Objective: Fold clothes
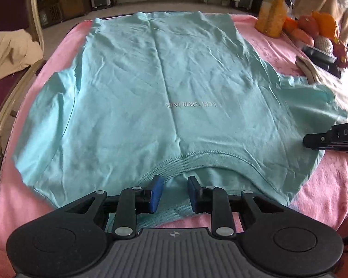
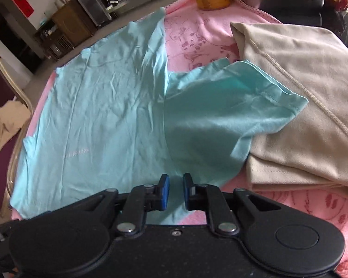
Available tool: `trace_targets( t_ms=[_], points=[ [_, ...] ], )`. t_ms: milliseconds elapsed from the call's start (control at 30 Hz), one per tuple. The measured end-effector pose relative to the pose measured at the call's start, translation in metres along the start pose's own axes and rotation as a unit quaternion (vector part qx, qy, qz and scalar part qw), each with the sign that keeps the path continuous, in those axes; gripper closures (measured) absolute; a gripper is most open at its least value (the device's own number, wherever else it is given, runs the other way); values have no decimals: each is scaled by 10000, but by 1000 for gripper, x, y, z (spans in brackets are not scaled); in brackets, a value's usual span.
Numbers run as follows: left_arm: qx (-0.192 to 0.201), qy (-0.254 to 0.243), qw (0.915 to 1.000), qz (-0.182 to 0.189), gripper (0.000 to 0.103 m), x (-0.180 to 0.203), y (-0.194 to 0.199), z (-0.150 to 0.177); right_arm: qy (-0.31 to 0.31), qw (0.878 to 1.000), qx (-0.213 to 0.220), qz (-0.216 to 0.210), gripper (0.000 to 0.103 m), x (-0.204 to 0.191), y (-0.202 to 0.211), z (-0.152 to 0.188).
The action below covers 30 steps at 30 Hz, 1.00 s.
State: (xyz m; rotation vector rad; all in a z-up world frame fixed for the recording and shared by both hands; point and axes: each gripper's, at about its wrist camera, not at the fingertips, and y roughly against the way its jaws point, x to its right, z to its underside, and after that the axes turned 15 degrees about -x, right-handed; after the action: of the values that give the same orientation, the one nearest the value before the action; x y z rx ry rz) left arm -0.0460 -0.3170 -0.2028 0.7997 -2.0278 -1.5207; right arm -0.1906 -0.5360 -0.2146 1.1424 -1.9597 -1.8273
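Lying flat, face up on pink-covered desk (image 1: pixel 324 192): teal T-shirt (image 1: pixel 150 88), right sleeve draped onto folded beige garment (image 2: pixel 301 106). Left tool (image 1: pixel 172 193) part-open over collar, gripping nothing; right tool (image 2: pixel 176 191) narrowly open above shoulder, empty. Risk: pinching single layer, or dragging beige garment along.

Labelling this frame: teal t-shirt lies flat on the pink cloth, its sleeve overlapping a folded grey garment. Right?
Not quite: the folded garment is beige, not grey. The right wrist view shows the teal t-shirt flat on the pink cloth, its sleeve overlapping that beige piece.
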Motion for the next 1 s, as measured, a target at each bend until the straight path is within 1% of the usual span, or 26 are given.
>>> trace_targets(
  t_ms=[100,133,200,300,367,400,467,533,600,633,667,700,733,767,800,867,933,1000],
  points=[
    [-143,-80,9999,-45,74,2,4,4,-81,9996,-75,246,90,0,5,14],
    [-239,-121,9996,-47,73,1,6,6,-140,9996,-76,247,90,1,8,19],
    [-343,-163,9992,102,73,-5,15,14,-254,9994,-76,235,89,3,12,29],
    [-210,42,9992,332,73,-29,34,24,-303,9993,30,-236,87,3,27,39],
    [-29,354,9986,405,73,-53,48,26,-221,9986,224,-416,86,-4,42,40],
    [95,586,9973,438,73,-69,55,25,-123,9982,358,-475,85,-11,51,38],
    [357,1121,9919,474,73,-107,69,23,97,9961,604,-639,83,-26,69,33],
    [504,1782,9814,507,73,-150,76,19,325,9923,843,-844,79,-42,85,26],
    [525,2339,9682,711,74,-185,75,12,584,9873,1030,-1062,76,-58,96,16],
    [489,2522,9628,834,74,-198,72,8,729,9844,1103,-1163,74,-67,101,9],
    [440,2663,9581,955,73,-210,68,3,876,9825,1132,-1190,73,-75,102,1],
    [378,2726,9558,1035,73,-218,63,-3,1023,9804,1160,-1218,72,-83,103,-7],
    [335,2765,9549,1026,71,-221,60,-8,1169,9782,1190,-1239,70,-91,104,-15],
    [314,2765,9556,972,65,-223,56,-14,1304,9764,1235,-1203,70,-97,102,-23],
    [292,2726,9573,914,62,-222,52,-19,1409,9749,1259,-1179,69,-101,98,-29],
    [190,2685,9596,820,61,-222,41,-26,1538,9731,1303,-1118,69,-105,87,-41],
    [49,2760,9587,687,63,-225,30,-32,1586,9723,1356,-1052,69,-103,73,-50],
    [-30,2797,9584,566,64,-228,24,-35,1545,9726,1405,-1022,69,-96,59,-49]
  ],
)
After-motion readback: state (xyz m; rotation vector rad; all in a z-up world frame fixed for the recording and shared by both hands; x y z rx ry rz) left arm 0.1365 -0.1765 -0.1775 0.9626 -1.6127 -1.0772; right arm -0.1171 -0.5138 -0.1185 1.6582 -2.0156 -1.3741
